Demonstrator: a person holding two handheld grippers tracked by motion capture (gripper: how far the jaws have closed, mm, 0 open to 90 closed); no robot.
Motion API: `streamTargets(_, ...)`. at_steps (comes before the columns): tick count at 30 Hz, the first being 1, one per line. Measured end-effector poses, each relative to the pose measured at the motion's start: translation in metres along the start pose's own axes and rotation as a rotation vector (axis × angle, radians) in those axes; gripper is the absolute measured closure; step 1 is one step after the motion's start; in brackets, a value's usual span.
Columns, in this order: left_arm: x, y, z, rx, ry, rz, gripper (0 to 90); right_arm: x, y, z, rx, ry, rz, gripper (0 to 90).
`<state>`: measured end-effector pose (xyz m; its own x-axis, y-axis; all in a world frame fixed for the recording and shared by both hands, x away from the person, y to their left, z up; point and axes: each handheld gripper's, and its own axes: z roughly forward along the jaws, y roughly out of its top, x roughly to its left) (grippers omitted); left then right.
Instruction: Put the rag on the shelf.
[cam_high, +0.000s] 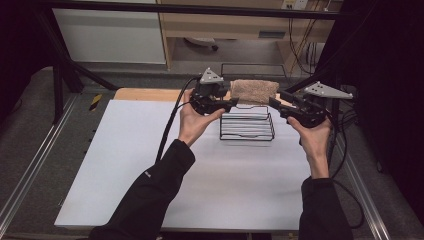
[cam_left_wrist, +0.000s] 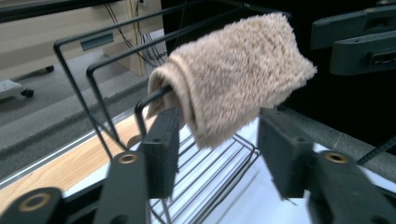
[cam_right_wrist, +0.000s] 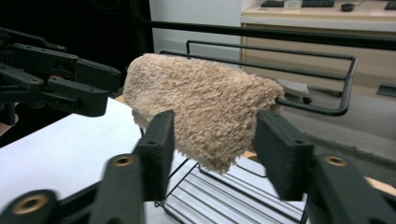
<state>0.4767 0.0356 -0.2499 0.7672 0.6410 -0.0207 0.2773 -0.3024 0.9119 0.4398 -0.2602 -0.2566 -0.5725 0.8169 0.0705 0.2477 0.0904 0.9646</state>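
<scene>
In the upper middle of the high view, left of centre, the left claw (cam_high: 231, 102) is spread, its jaws open toward the near end of a beige towel (cam_high: 254, 91) without touching it. The towel hangs folded over the top bar of a black wire rack (cam_high: 247, 127) on the white table (cam_high: 150, 170). Right of centre, the right claw (cam_high: 274, 104) is likewise spread, its jaws flanking the towel's other end.
</scene>
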Motion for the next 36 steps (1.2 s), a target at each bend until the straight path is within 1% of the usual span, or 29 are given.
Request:
streamTargets(5,0.005,-0.016,-0.015,0.018,-0.002,0.001,34.6,0.006,-0.004,-0.002,0.023,0.004,-0.003,30.1)
streamTargets(8,0.011,-0.030,-0.023,0.035,-0.005,-0.005,28.5,0.009,-0.008,-0.003,0.032,-0.005,-0.008,22.2)
streamTargets(11,0.016,-0.045,-0.032,0.058,0.008,-0.007,21.8,0.010,-0.014,-0.004,0.040,-0.006,0.002,15.1)
streamTargets(13,0.020,-0.055,-0.038,0.063,0.011,-0.016,17.7,0.011,-0.017,-0.005,0.049,-0.012,0.008,11.7)
streamTargets(16,0.025,-0.070,-0.048,0.077,0.015,-0.033,12.0,0.013,-0.024,-0.004,0.063,0.003,0.017,8.1)
streamTargets(19,0.029,-0.086,-0.059,0.088,0.024,-0.038,7.8,0.017,-0.031,-0.003,0.079,0.014,0.019,6.1)
streamTargets(21,0.031,-0.098,-0.067,0.087,0.034,-0.047,6.7,0.019,-0.036,-0.003,0.079,0.025,0.023,5.4)
streamTargets(22,0.032,-0.104,-0.070,0.097,0.031,-0.051,6.2,0.020,-0.039,-0.002,0.081,0.030,0.024,5.2)
streamTargets(24,0.035,-0.115,-0.078,0.101,0.045,-0.056,5.3,0.022,-0.044,-0.002,0.089,0.040,0.026,4.4)
streamTargets(29,0.040,-0.140,-0.096,0.116,0.066,-0.071,5.3,0.026,-0.058,0.001,0.111,0.048,0.031,2.0)
streamTargets(33,0.042,-0.157,-0.108,0.128,0.086,-0.066,6.0,0.029,-0.069,0.002,0.131,0.057,0.029,0.8)
streamTargets(34,0.042,-0.162,-0.111,0.131,0.101,-0.066,6.3,0.029,-0.072,0.002,0.138,0.059,0.029,0.7)
streamTargets(36,0.041,-0.170,-0.115,0.136,0.116,-0.056,7.5,0.030,-0.078,0.001,0.150,0.064,0.030,0.6)
